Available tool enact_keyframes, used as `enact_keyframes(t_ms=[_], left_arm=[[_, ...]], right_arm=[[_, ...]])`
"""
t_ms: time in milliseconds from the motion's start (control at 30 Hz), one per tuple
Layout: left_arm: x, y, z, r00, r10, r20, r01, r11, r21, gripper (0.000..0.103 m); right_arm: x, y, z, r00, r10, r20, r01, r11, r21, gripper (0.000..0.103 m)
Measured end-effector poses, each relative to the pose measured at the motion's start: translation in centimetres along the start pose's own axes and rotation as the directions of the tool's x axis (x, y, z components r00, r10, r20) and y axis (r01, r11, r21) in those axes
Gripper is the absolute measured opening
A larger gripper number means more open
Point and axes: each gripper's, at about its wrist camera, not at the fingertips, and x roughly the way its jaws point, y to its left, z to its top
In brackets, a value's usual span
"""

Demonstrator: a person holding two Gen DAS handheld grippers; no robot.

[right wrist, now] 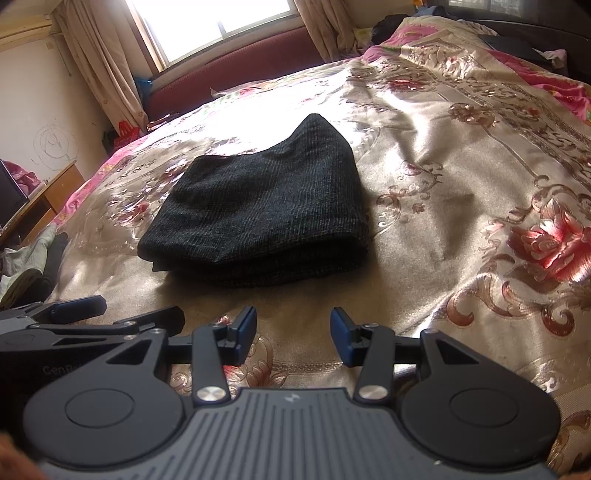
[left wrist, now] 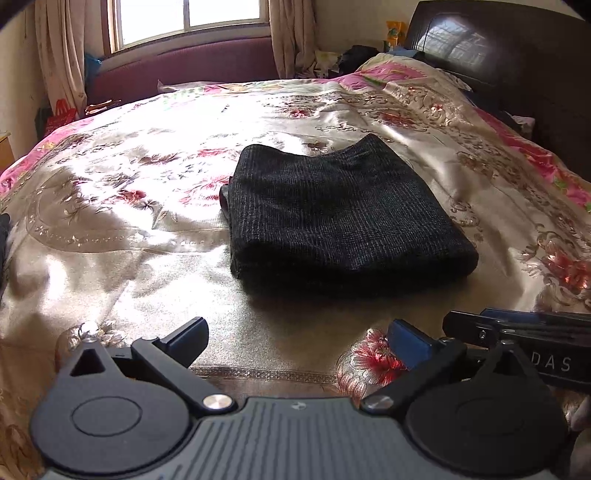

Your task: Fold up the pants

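Note:
The dark knit pants (left wrist: 332,218) lie folded in a thick stack on the floral bedspread (left wrist: 129,221); they also show in the right wrist view (right wrist: 266,218). My left gripper (left wrist: 299,339) is open and empty, a short way in front of the stack. My right gripper (right wrist: 293,332) is open and empty, also just in front of the stack. The right gripper's fingers (left wrist: 517,328) show at the right edge of the left wrist view. The left gripper's fingers (right wrist: 79,308) show at the left edge of the right wrist view.
A dark headboard (left wrist: 517,74) stands at the right. A window (left wrist: 188,18) with curtains and a maroon bench (left wrist: 184,70) lie beyond the bed. A wooden desk (right wrist: 48,199) and loose clothes (right wrist: 26,269) sit at the left. Bedding is piled by the headboard (left wrist: 391,66).

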Motion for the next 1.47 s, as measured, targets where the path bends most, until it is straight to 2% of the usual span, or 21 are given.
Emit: enact_keyframes(t_ms=[233,400,733,1133,1467], left_arm=[[0.4,0.2,0.0,1.0,-0.003,-0.025,0.003,1.0,-0.014,0.103],[0.3,0.1,0.0,1.0,0.021,-0.006,-0.021,1.0,-0.001,0.103],[0.1,0.2,0.0,1.0,0.026,0.018,-0.026,1.0,0.001,0.103],[-0.6,-0.4,0.0,0.995,0.052,0.086,-0.056,0.997,0.046,0.103],[-0.5,-0.2,0.0,0.994,0.069,0.079,-0.072,0.997,0.029,0.103]], right_arm=[[0.1,0.0,0.0,1.0,-0.002,-0.006,0.002,1.0,-0.001,0.046],[0.3,0.1,-0.1,1.0,0.0,-0.012,0.0,1.0,-0.008,0.046],[0.3,0.2,-0.2,1.0,-0.002,-0.015,0.002,1.0,-0.019,0.046],[0.3,0.2,-0.2,1.0,0.002,-0.015,-0.002,1.0,-0.018,0.046],[0.4,0.0,-0.2,1.0,0.002,-0.02,-0.002,1.0,-0.006,0.047]])
